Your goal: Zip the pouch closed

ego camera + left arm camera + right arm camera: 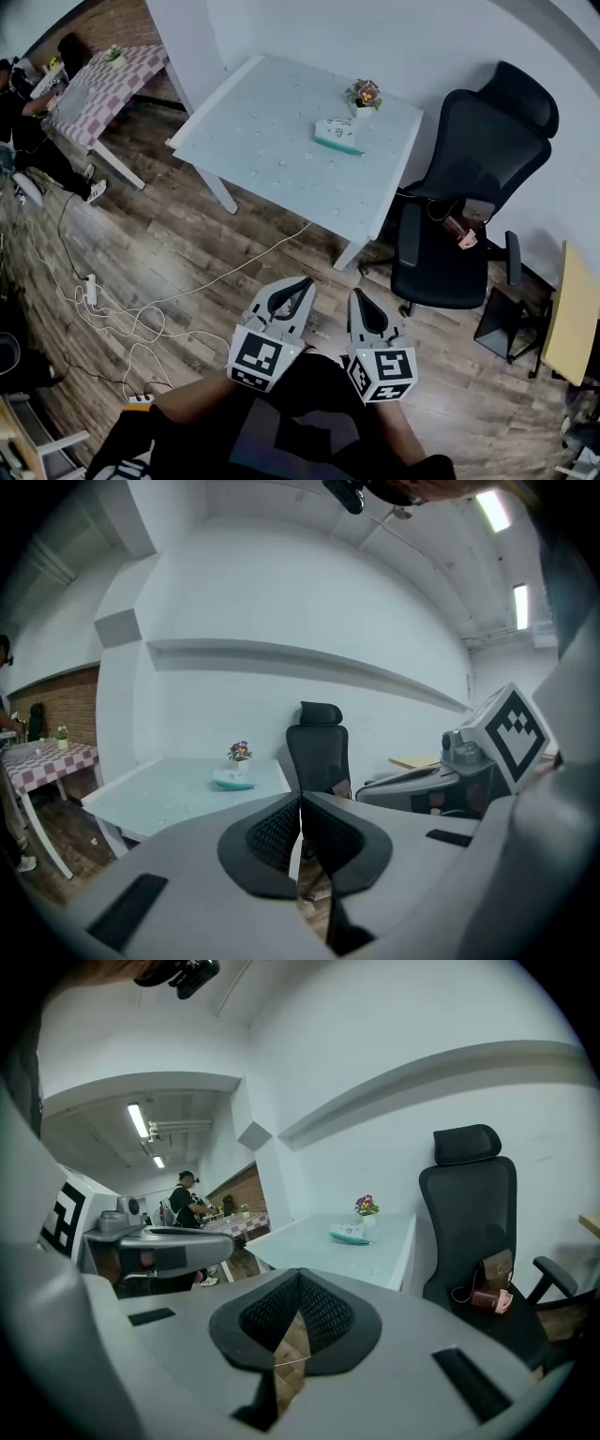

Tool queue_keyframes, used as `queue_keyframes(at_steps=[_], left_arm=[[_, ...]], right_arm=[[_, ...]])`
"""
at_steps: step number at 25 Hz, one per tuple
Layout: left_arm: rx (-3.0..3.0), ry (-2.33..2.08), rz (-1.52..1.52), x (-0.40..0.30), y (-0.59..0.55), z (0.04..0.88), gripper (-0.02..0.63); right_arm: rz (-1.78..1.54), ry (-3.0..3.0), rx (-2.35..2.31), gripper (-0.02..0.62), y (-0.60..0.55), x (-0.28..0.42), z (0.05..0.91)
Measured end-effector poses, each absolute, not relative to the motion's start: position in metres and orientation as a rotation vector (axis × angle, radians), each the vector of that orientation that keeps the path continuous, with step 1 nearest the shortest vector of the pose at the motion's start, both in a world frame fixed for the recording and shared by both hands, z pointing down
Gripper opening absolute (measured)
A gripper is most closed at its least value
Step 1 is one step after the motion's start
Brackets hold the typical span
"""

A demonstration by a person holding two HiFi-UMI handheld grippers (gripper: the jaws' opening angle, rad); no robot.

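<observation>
1. A wood-plank floor (187,244) fills most of the head view. Pale cables (234,270) loop across it toward 9 o'clock.
2. A white tabletop (272,141) stands at 12 o'clock from the grippers, against a white wall, with one corner pointing back toward the wearer.
3. A black office chair (469,187) sits at 2 o'clock, just beside the tabletop's right edge.
4. A table with a checked cloth (98,94) stands far off at 10 o'clock. A person in dark clothes (23,131) is at its left, by the frame's edge.
5. The left gripper (302,284) is held low at 6 o'clock, above the wearer's dark lap and well apart from the tabletop. Its jaws are clenched tip to tip with nothing between them.
6. The right gripper (358,296) is just beside it, at its 3 o'clock. Its jaws are likewise pressed together and hold nothing.
7. The pouch (337,136), pale with a teal edge, lies flat on the tabletop at about 1 o'clock from the tabletop's centre. Neither gripper touches it. The zip is too small to make out.
8. A small brown bag (462,230) rests on the chair's seat.
9. A little pot of flowers (364,96) stands just beyond the pouch, at the pouch's 1 o'clock.
</observation>
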State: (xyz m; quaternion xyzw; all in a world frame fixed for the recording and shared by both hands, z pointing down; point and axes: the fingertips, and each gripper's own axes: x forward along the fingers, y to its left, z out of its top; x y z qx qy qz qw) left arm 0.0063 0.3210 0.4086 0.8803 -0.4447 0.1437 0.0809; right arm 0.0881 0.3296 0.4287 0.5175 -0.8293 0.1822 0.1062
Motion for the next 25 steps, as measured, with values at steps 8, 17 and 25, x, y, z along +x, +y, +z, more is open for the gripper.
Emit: queue_keyframes(at_steps=[8, 17, 25], left_arm=[[2.704, -1.185, 0.405, 0.008, 0.239, 0.399, 0.012], [2.764, -1.121, 0.361, -0.021, 0.167, 0.388, 0.011], [2.752, -1.114, 0.392, -0.027, 0.125, 0.400, 0.012]], right_arm=[[0.517, -2.341, 1.628, 0.015, 0.253, 0.086, 0.419], [0.403, -2.228, 1.689, 0.015, 0.178, 0.079, 0.409], [0.374, -2.148, 1.648, 0.015, 0.132, 0.091, 0.422]])
